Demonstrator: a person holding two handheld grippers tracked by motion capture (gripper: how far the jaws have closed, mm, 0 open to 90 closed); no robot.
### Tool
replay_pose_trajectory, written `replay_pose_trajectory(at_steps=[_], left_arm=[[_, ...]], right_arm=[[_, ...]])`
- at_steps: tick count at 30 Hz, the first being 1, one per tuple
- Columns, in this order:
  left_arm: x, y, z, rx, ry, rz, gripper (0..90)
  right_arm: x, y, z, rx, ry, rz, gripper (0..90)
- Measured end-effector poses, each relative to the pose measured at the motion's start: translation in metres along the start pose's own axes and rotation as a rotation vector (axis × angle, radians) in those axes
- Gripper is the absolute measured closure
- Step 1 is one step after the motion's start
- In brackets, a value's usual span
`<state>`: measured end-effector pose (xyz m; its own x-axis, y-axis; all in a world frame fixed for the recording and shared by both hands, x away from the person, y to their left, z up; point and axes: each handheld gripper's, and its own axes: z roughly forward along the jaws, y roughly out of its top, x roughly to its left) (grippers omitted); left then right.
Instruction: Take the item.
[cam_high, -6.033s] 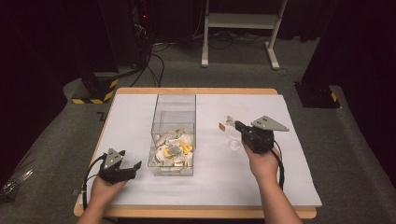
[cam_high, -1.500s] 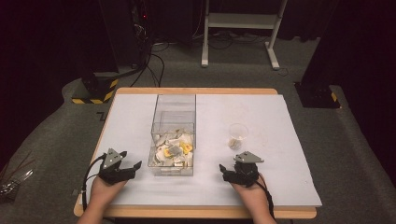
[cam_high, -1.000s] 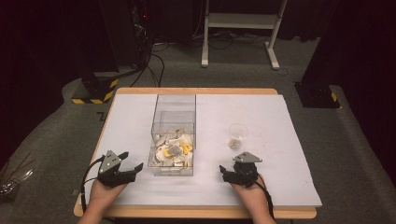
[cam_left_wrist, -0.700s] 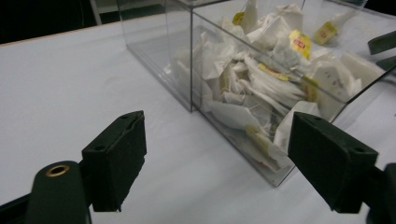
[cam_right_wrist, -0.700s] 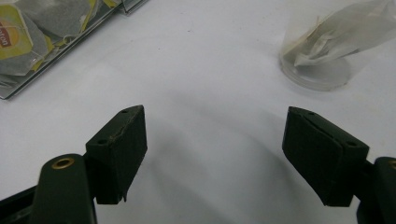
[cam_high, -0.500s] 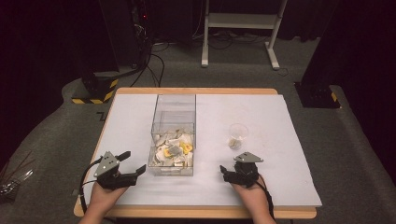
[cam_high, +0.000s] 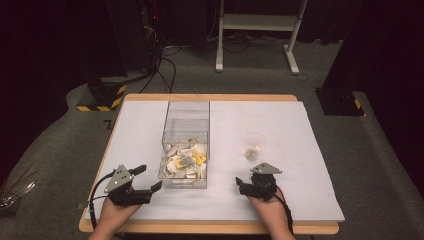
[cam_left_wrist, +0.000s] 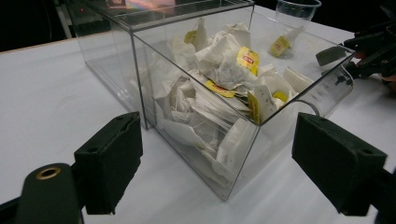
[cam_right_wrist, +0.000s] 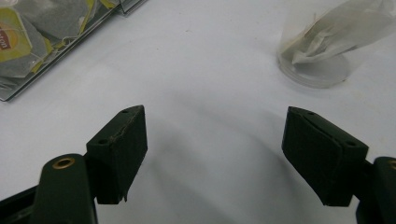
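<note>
A clear plastic box (cam_high: 185, 125) stands mid-table, its near half heaped with white and yellow tea bags (cam_high: 186, 163). To its right is a small clear cup (cam_high: 254, 145) with one tea bag in it. My left gripper (cam_high: 148, 178) rests open near the front edge, left of the box's near corner. In the left gripper view its jaws (cam_left_wrist: 224, 163) frame that corner of the box (cam_left_wrist: 140, 42) and its tea bags (cam_left_wrist: 219, 79). My right gripper (cam_high: 241, 185) lies open near the front edge, below the cup. In the right gripper view it (cam_right_wrist: 215, 154) holds nothing, with the cup (cam_right_wrist: 317, 70) ahead right.
White paper (cam_high: 300, 125) covers the wooden table. Bare white surface lies between the box and the cup and around both hands. The dark floor beyond holds cables, a white frame stand (cam_high: 257, 30) and a striped base (cam_high: 100, 97).
The right gripper has come back from beside the cup to the front edge and stayed there. The left gripper has edged slightly toward the near left.
</note>
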<state>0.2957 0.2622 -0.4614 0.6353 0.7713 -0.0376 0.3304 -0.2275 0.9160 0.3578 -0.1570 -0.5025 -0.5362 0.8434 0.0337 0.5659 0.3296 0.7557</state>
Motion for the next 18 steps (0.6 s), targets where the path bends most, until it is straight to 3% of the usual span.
replay_pose_trajectory(at_steps=[7, 18], left_arm=[[-0.005, -0.004, 0.010, 0.026, -0.021, 0.018, 16.8], [-0.009, -0.011, 0.022, 0.058, -0.019, 0.031, 16.8]], right_arm=[[0.000, 0.000, 0.000, -0.002, 0.000, 0.002, 22.6], [0.000, -0.001, -0.001, -0.004, 0.002, 0.003, 22.8]])
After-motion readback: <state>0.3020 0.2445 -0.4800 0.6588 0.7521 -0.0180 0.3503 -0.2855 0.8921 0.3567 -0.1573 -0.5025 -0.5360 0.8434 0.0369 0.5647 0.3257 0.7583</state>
